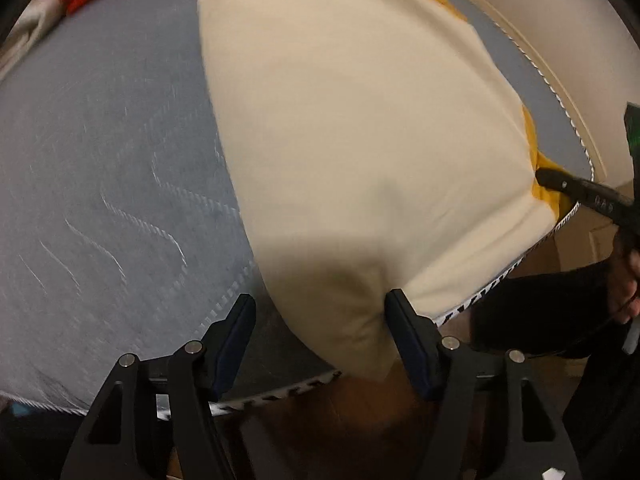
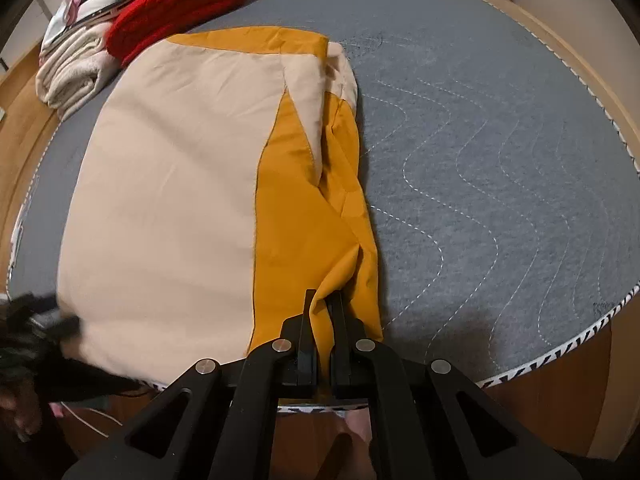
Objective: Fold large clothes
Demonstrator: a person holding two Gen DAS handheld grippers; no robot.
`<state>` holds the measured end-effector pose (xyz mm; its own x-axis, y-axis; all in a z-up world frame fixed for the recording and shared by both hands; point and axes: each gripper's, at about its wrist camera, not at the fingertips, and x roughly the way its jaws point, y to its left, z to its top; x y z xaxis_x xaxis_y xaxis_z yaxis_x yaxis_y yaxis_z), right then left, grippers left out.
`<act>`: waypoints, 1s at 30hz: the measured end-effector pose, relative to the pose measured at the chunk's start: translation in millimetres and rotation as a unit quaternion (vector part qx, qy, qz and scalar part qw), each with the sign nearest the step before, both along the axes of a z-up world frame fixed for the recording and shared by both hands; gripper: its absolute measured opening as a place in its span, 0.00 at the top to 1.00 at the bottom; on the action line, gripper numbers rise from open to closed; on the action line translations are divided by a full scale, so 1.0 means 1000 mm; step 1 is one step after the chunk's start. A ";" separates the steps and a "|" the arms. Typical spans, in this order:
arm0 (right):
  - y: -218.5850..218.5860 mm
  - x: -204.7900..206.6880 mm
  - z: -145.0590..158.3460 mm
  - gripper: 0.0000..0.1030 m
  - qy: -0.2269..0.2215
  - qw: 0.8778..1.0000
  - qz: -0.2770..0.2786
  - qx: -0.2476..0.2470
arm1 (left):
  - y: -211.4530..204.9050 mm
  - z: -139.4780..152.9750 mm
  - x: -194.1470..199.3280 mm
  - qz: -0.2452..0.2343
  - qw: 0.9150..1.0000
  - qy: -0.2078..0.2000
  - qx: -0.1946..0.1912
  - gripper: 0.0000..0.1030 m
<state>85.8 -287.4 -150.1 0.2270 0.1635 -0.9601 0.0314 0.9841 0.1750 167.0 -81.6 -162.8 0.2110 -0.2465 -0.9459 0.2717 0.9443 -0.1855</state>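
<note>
The cream-and-mustard garment (image 2: 168,184) lay spread on the grey quilted mattress (image 2: 500,160), its near hem at the edge, probably so both corners could be lifted for a fold. The right hand-held gripper (image 2: 322,312) was clamped tight on the mustard corner. The left hand-held gripper (image 1: 320,320) stood wide, jaws straddling the cream corner without pressing it. Folded clothes, a red knit (image 2: 180,4) among them, sat stacked at the far corner.
</note>
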 end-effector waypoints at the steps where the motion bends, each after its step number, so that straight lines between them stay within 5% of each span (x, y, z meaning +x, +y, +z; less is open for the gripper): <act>1: 0.006 0.000 -0.003 0.97 0.002 1.000 0.012 -0.020 | -0.002 0.001 -0.001 -0.003 1.000 -0.003 0.003 0.36; 8: 0.015 -0.008 -0.002 0.93 0.012 0.998 0.028 -0.056 | -0.010 0.004 -0.011 -0.011 0.999 -0.002 0.031 0.35; 11: 0.008 -0.004 0.004 0.79 0.017 0.994 0.012 -0.109 | -0.001 0.013 -0.013 -0.002 1.000 0.016 0.019 0.35; 13: -0.006 -0.006 0.014 0.79 0.017 0.988 -0.009 -0.156 | 0.009 0.023 -0.020 -0.009 0.999 0.018 0.028 0.35; 17: -0.035 0.007 0.072 0.79 -0.092 0.992 -0.064 -0.065 | 0.030 0.061 -0.016 0.014 0.999 -0.033 0.008 0.36; 21: -0.031 0.039 0.115 0.78 -0.171 0.985 -0.024 0.012 | 0.039 0.098 0.005 0.047 0.995 -0.091 -0.011 0.37; 25: -0.023 0.088 0.113 0.65 -0.160 0.985 0.012 0.063 | 0.044 0.123 0.039 0.058 0.986 -0.153 0.038 0.37; 27: -0.019 0.115 0.094 0.55 -0.144 0.987 0.024 0.069 | 0.042 0.127 0.052 0.059 0.983 -0.167 0.052 0.37; 30: -0.009 0.156 0.051 0.52 -0.103 0.993 0.025 0.061 | 0.050 0.128 0.070 0.064 0.982 -0.172 0.055 0.37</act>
